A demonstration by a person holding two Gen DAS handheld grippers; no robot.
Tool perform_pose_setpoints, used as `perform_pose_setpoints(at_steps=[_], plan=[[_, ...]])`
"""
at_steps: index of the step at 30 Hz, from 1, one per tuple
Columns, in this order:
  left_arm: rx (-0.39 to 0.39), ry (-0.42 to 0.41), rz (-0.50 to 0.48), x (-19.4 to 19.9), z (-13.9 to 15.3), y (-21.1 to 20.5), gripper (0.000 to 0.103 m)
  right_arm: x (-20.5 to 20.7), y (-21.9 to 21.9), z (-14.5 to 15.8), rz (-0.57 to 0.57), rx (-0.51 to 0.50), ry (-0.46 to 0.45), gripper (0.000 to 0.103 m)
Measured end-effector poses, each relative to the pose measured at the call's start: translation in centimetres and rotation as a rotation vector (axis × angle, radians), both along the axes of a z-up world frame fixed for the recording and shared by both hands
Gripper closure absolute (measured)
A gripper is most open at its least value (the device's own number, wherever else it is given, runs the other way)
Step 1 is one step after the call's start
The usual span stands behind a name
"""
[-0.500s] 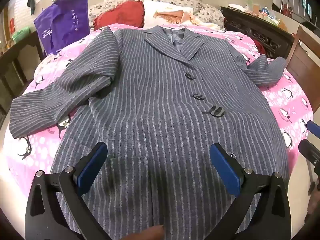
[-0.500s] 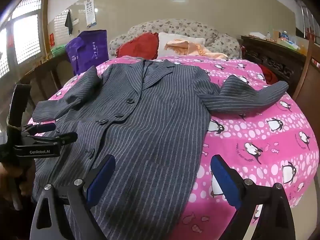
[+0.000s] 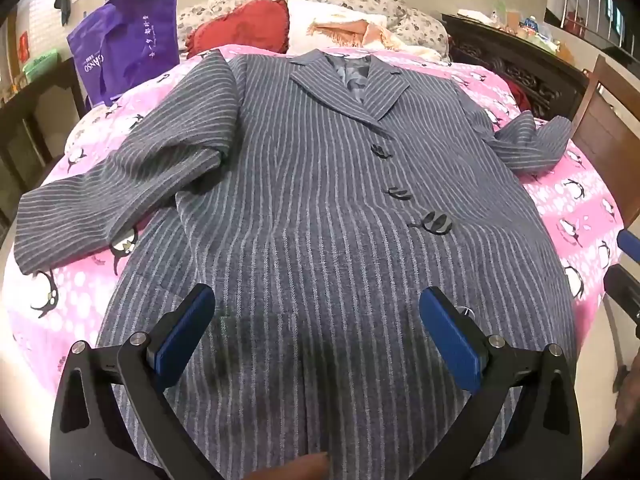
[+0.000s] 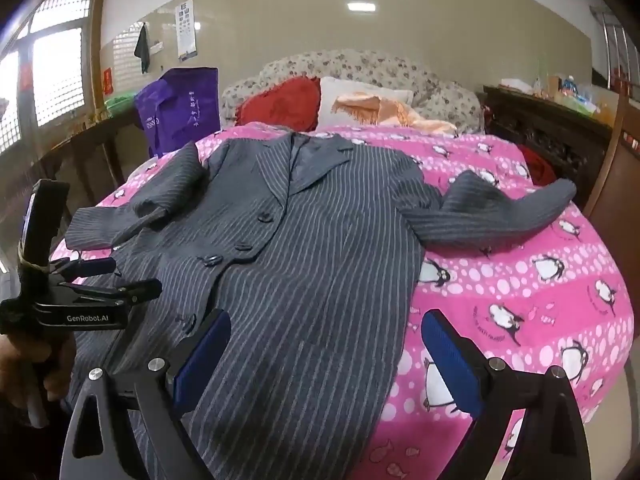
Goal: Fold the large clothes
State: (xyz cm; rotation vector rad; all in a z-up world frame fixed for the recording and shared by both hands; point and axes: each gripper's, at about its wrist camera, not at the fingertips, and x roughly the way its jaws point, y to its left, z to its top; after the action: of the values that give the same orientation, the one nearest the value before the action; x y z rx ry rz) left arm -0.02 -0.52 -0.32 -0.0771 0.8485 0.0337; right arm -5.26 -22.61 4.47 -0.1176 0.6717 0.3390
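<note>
Two grippers: both spread wide, neither holding anything.
Left wrist view, left gripper (image 3: 316, 336): jaws apart above the lower front of the striped coat (image 3: 320, 208).
Left wrist view, coat: flat, face up on the pink penguin blanket (image 3: 576, 208), collar toward the red pillow (image 3: 244, 32).
Right wrist view, right gripper (image 4: 326, 360): jaws apart over the coat's hem edge.
Right wrist view, left gripper (image 4: 108, 280): near the coat's left side, beyond the purple bag (image 4: 180, 108).

Coat: I see the grey striped coat (image 3: 320, 208) lying flat, buttoned, on my pink penguin blanket (image 3: 576, 208).
Left gripper (image 3: 316, 340): jaws wide apart above the hem.
Sleeves: both spread outward.
</note>
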Motion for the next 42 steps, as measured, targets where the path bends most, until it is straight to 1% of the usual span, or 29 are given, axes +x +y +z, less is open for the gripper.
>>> perform_pose_setpoints(at_steps=[3, 6, 11, 17, 23, 37, 42], plan=[[0.0, 0.003, 0.001, 0.1, -0.1, -0.1, 0.001, 0.2, 0.3, 0.0, 0.0, -0.009, -0.004, 0.008], [-0.01, 0.012, 0.0, 0.3, -0.5, 0.5, 0.001, 0.4, 0.4, 0.0, 0.003, 0.009, 0.0, 0.008], [-0.013, 0.016, 0.002, 0.3, -0.8, 0.7, 0.001, 0.7, 0.7, -0.6, -0.005, 0.015, 0.025, 0.008], [-0.013, 0.018, 0.002, 0.4, -0.9, 0.6, 0.001, 0.8, 0.7, -1.4, 0.012, 0.038, 0.069, 0.008], [-0.015, 0.02, 0.003, 0.3, -1.1, 0.6, 0.001, 0.8, 0.9, -1.9, 0.009, 0.033, 0.085, 0.008], [-0.012, 0.029, 0.003, 0.5, -1.5, 0.9, 0.001, 1.3, 1.2, -2.1, 0.003, 0.013, 0.09, 0.008], [-0.004, 0.02, 0.011, 1.6, -0.6, 2.0, 0.001, 2.5, 1.1, -1.8, -0.016, 0.026, 0.098, 0.008]])
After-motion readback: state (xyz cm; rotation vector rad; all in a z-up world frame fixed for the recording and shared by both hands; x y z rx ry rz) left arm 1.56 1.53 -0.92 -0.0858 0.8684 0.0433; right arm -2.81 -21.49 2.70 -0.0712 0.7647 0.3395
